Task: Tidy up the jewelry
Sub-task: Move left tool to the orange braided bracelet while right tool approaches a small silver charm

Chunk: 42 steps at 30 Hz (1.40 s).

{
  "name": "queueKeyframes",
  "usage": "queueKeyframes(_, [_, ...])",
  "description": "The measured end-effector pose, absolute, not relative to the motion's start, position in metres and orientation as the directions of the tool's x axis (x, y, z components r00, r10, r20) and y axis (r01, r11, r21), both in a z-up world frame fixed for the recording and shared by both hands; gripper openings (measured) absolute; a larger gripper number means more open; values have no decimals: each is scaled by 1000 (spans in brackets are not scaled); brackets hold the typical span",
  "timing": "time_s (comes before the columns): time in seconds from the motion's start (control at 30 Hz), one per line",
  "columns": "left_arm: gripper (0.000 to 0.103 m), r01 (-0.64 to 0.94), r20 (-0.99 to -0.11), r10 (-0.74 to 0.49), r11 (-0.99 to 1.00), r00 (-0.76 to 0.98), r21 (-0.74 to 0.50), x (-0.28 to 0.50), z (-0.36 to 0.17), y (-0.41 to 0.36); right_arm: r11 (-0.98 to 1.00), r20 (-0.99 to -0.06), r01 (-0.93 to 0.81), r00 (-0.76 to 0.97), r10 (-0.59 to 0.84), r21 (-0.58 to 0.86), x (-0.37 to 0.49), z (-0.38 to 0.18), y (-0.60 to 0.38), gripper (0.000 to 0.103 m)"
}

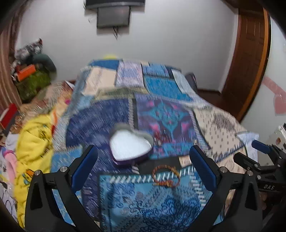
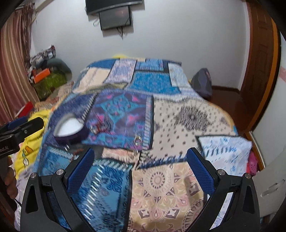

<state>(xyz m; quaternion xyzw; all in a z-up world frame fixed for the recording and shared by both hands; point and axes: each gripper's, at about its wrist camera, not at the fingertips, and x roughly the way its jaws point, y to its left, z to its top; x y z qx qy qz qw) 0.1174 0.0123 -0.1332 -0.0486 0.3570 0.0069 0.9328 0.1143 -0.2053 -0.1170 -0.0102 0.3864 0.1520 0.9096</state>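
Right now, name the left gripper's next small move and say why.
Probably ease the left gripper forward and down over the orange bracelet. Its jaws stand open and empty, the bracelet lies loose on the quilt between them, and the open heart-shaped box waits just beyond.

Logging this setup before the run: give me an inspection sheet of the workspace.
Surface: patchwork bedspread over a bed, patterned blue, purple and cream.
Job's things: open heart-shaped box, white inside, on the spread; orange-brown bracelet lying just in front of it, apart; silver ring on the purple patch; more small pieces beside the box, too blurred to name.
Clutter: yellow cloth at the bed's left side.
Grippers: left tongs open, empty; right tongs open, empty.
Cables: wires hanging below wall screen.
Surroundings: white wall, wooden door, striped curtain.
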Motion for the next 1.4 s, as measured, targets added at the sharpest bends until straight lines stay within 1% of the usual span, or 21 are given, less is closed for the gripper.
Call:
queueKeyframes(0.17, [92,-5,-744,-70,995,664,-98,128,-168,7,943,-754,-307,586,297,133,121,-140,-206,85])
queueKeyframes(0.23, [90,15,-769,-90,994,633,-104,130,-181,3,937,-763,-315,565,314,152,124,-146,-206,81])
queueKeyframes(0.27, [89,22,-777,-96,994,622,-105,131,-185,2,933,-766,-321,554,325,164,125,-149,-205,77])
queueKeyframes(0.37, [88,42,-797,-117,993,593,-114,133,-195,-4,919,-776,-341,519,360,198,128,-156,-203,68])
queueKeyframes(0.43, [88,61,-803,-136,990,580,-124,135,-201,-7,910,-776,-353,503,380,217,130,-159,-200,65])
queueKeyframes(0.5, [88,79,-810,-147,989,568,-125,136,-205,-11,895,-774,-368,479,413,250,132,-162,-197,60])
queueKeyframes(0.57, [88,93,-817,-152,988,556,-120,139,-209,-15,883,-775,-379,454,439,278,136,-166,-194,50])
queueKeyframes(0.7, [88,105,-825,-164,986,541,-128,143,-216,-18,861,-776,-392,410,479,324,142,-175,-188,41])
queueKeyframes(0.73, [88,107,-825,-164,986,540,-125,144,-217,-19,859,-779,-392,403,481,328,144,-177,-187,37])
queueKeyframes(0.83, [88,116,-825,-162,986,542,-117,147,-219,-22,860,-783,-384,393,482,337,149,-182,-184,33])
queueKeyframes(1.07, [86,150,-819,-178,982,545,-113,151,-225,-30,876,-797,-361,397,455,320,155,-191,-184,15])
queueKeyframes(1.13, [85,160,-817,-183,981,547,-113,152,-226,-32,879,-799,-358,400,450,315,155,-192,-186,11])
queueKeyframes(1.17, [82,163,-816,-183,980,549,-111,152,-226,-34,880,-798,-355,403,448,315,155,-193,-188,8])
queueKeyframes(1.2, [80,166,-815,-183,980,550,-108,152,-227,-35,880,-797,-351,402,451,321,155,-193,-189,7])
queueKeyframes(1.27, [67,170,-811,-182,980,556,-103,153,-227,-37,877,-792,-345,402,460,334,155,-193,-193,7])
queueKeyframes(1.3, [63,168,-810,-180,981,559,-102,153,-227,-37,878,-791,-344,404,458,333,154,-193,-193,7])
queueKeyframes(1.37, [49,157,-806,-173,982,566,-101,153,-227,-36,880,-791,-344,411,454,326,152,-191,-192,9])
queueKeyframes(1.4, [45,154,-805,-174,983,567,-105,153,-227,-35,880,-790,-345,412,454,326,151,-191,-192,9])
